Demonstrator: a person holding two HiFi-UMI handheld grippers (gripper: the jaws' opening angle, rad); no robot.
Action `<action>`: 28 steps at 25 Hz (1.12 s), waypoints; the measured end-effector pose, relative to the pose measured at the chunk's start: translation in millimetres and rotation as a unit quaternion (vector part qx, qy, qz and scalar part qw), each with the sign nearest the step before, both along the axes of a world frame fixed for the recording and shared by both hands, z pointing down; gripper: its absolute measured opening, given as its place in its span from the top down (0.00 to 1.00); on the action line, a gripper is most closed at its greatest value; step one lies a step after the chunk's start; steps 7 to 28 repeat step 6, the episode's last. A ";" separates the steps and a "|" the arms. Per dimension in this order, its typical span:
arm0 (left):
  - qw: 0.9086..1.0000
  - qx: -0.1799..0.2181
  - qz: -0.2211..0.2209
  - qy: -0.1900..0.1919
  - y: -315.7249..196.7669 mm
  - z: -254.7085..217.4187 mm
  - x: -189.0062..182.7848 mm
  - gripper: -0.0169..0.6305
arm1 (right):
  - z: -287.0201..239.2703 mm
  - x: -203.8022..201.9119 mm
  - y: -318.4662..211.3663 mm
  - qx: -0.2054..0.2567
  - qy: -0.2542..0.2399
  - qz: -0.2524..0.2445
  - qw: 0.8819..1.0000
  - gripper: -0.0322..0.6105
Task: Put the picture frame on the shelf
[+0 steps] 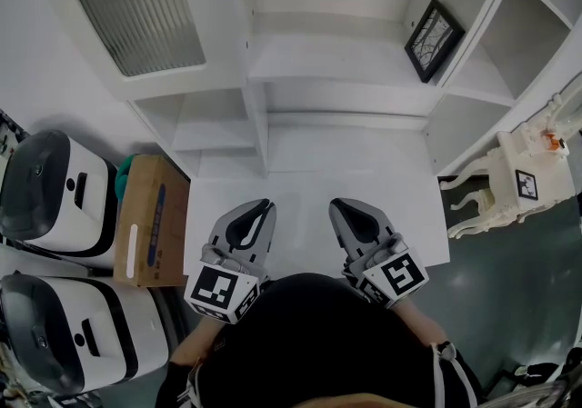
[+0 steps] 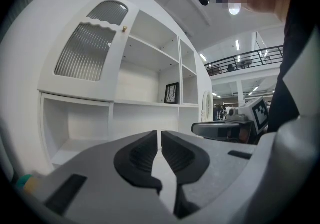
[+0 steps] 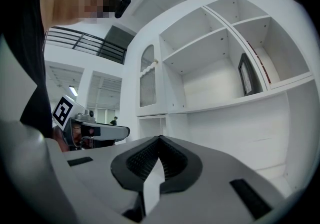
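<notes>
The black picture frame [image 1: 433,40] leans upright against the right wall of an upper compartment of the white shelf unit [image 1: 346,61]. It also shows in the left gripper view [image 2: 171,93] and edge-on in the right gripper view [image 3: 245,74]. Both grippers hang close to the person's body, well below and apart from the frame. My left gripper [image 1: 269,206] [image 2: 160,135] holds nothing, its jaws drawn together to a thin slit. My right gripper [image 1: 335,204] [image 3: 160,138] is shut and empty, its tips touching.
A ribbed-glass cabinet door [image 1: 136,6] stands at the shelf unit's upper left. A cardboard box [image 1: 152,220] and two white appliances [image 1: 55,197] [image 1: 64,333] sit on the floor at left. A small ornate white table [image 1: 509,184] stands at right.
</notes>
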State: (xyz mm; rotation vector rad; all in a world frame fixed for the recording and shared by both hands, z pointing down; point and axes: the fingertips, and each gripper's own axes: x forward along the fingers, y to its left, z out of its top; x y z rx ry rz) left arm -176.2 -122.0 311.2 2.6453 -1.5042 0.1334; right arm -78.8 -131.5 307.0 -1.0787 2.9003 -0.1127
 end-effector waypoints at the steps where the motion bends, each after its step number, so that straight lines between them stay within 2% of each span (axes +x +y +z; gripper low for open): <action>1: 1.000 -0.001 0.001 0.000 -0.5 0.2 0.3 0.93 | 0.6 0.1 -0.7 -0.001 0.000 0.000 1.000 0.92; 28: 1.000 0.004 0.002 -0.002 -5.3 -1.1 0.7 0.93 | 1.3 2.0 -6.3 -0.003 -0.002 0.003 1.000 0.92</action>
